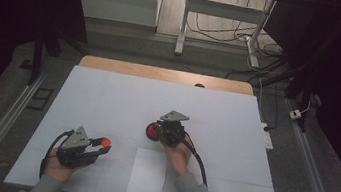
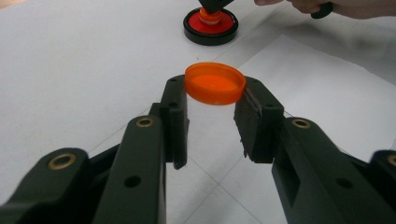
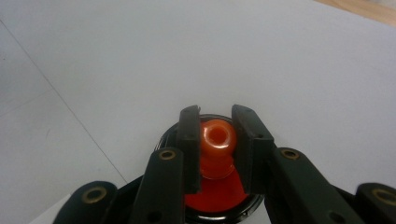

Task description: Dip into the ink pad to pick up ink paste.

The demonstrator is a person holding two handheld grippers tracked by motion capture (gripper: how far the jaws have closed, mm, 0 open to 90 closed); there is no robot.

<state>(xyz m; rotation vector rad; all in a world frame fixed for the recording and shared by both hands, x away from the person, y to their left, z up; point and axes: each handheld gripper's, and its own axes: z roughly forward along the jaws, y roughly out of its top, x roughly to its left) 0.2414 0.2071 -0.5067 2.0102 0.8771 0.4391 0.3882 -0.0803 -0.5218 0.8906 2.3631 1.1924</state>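
My left gripper (image 1: pixel 102 145) (image 2: pixel 215 87) sits near the table's front left, shut on an orange screw cap (image 1: pixel 106 143) (image 2: pixel 215 83) held by its rim, open side up, just above the white table cover. A red round container (image 1: pixel 152 132) (image 2: pixel 210 28) with a black rim stands at mid-table. Its orange open neck (image 3: pixel 217 139) (image 2: pixel 210 17) points up. My right gripper (image 1: pixel 163 132) (image 3: pixel 216 114) comes down on it from above, shut on that neck. A hand holds each gripper.
A white sheet of paper (image 1: pixel 147 172) lies flat near the front edge, between the two hands. The white cover (image 1: pixel 107 97) spans the table; a wooden strip (image 1: pixel 166 74) shows at the far edge. Cables and desk legs (image 1: pixel 184 22) are on the floor beyond.
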